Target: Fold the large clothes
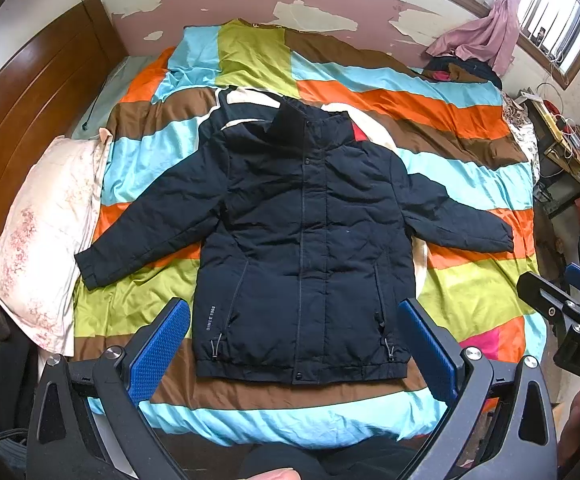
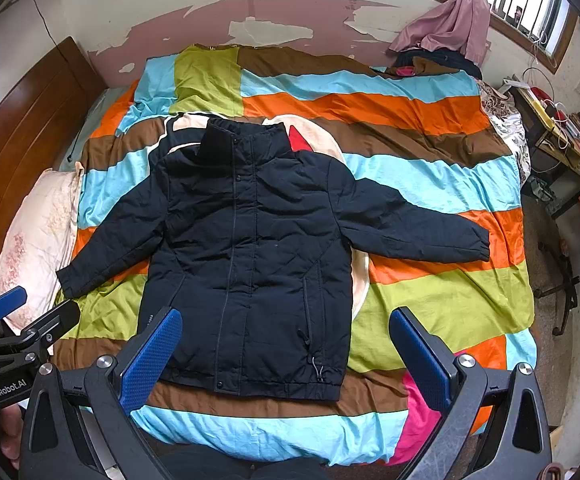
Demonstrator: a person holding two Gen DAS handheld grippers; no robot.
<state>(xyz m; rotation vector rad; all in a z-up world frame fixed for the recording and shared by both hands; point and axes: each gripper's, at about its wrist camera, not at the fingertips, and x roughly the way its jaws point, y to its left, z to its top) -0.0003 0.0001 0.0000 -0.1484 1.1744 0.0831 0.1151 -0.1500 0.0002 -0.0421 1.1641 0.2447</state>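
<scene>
Dark navy padded jacket [image 1: 302,232] lies face up, zipped, sleeves spread, on the striped bed cover [image 1: 470,292] towards the bed's near edge. Left tongs [image 1: 294,352] and right tongs [image 2: 285,356] hover wide, empty. Recommended: take each cuff squarely, fold sleeves inward first.

A bed [image 1: 470,292] under a striped quilt [image 2: 430,300] carries a dark jacket [image 1: 306,240] spread flat, sleeves out; a pillow [image 1: 45,232] lies by the headboard [image 1: 29,92].
</scene>
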